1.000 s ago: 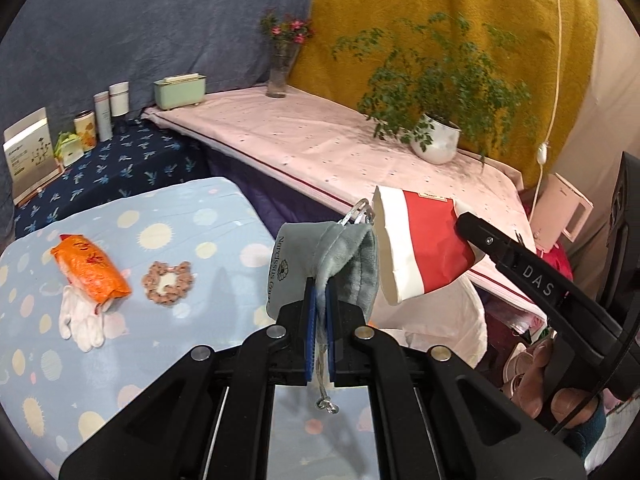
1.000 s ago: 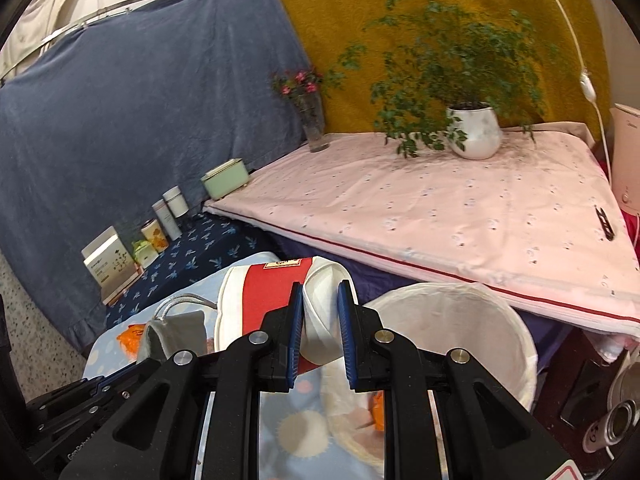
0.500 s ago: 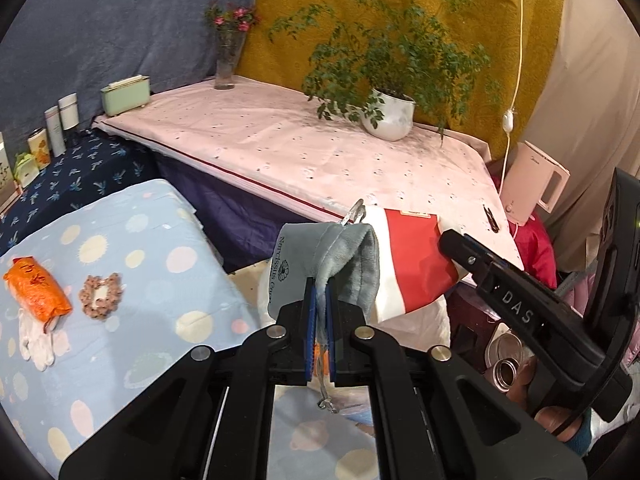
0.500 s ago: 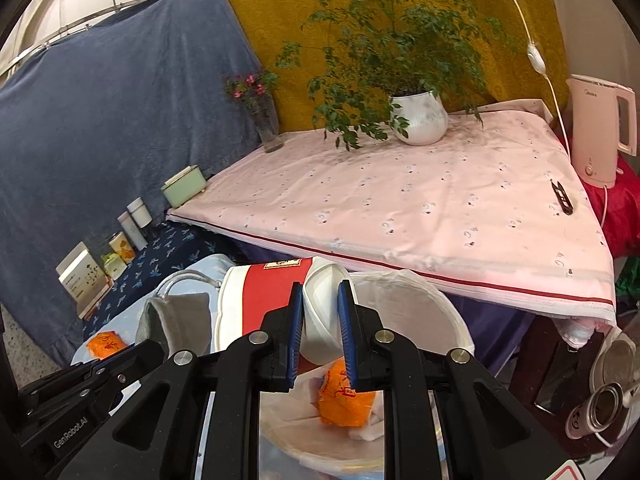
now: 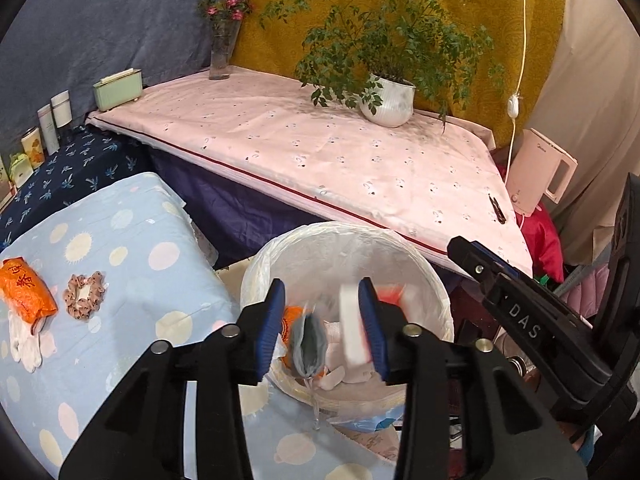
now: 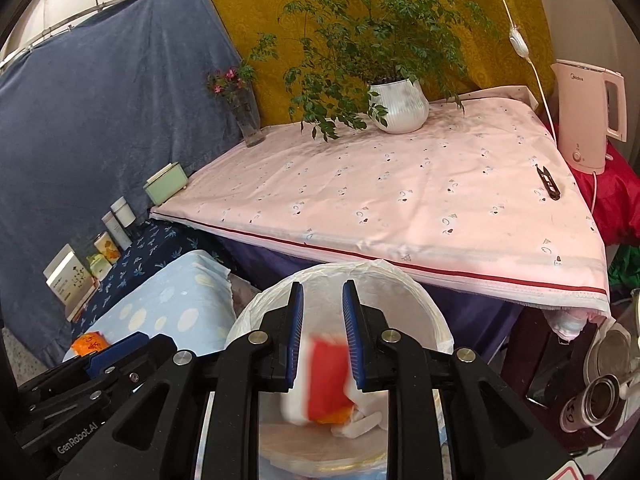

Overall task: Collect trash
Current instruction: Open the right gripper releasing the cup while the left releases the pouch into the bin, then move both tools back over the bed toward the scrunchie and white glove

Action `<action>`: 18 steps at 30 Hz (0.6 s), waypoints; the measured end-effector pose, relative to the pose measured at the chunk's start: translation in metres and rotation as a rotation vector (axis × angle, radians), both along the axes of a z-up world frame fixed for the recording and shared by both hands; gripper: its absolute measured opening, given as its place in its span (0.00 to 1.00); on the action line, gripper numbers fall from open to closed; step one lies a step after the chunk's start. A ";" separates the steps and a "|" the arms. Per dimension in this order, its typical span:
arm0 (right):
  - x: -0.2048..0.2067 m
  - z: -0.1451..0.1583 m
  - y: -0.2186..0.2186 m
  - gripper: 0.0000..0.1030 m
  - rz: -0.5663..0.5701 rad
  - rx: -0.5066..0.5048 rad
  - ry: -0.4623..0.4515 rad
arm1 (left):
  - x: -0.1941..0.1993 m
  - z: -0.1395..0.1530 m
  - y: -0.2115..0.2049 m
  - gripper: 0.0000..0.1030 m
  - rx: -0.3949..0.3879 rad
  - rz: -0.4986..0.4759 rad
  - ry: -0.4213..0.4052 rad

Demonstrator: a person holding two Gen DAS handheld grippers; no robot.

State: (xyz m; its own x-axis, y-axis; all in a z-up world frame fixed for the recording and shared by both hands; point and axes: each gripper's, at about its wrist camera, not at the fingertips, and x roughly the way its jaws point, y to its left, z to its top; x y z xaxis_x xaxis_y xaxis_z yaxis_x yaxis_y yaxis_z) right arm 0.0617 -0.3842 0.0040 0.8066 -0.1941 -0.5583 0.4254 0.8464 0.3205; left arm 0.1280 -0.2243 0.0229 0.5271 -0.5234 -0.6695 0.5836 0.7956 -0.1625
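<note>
Left of the lined bin point(image 5: 434, 280), an orange packet point(image 5: 25, 293) and a scrunchie point(image 5: 85, 294) sit on my dotted blue cloth point(image 5: 132, 240). My left gripper point(image 5: 323, 320) is over the bin, jaws just opened with nothing pinched, and the grey pouch point(image 5: 308, 346) hangs blurred between the fingers above the bin's inside. My right gripper point(image 6: 322, 340), right of that and also over the bin, just eased open too; the red-and-white carton point(image 6: 326, 376) sits blurred between its pads, gripped by neither.
</note>
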 end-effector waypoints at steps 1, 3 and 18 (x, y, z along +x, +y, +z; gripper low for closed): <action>0.000 0.000 0.001 0.20 0.001 0.002 0.000 | 0.001 -0.001 0.001 0.37 0.001 0.004 0.002; 0.000 0.000 0.002 0.21 0.002 0.003 0.001 | 0.002 -0.001 0.003 0.37 0.001 0.012 0.002; 0.001 0.011 0.019 0.25 0.030 -0.025 -0.009 | 0.007 0.000 0.029 0.39 0.002 0.077 0.001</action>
State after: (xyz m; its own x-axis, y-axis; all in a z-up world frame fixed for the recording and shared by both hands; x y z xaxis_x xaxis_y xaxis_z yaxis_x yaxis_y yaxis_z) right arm 0.0631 -0.3656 0.0150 0.8175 -0.1834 -0.5459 0.3966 0.8667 0.3026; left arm 0.1348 -0.1955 0.0227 0.5650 -0.4799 -0.6712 0.5201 0.8386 -0.1619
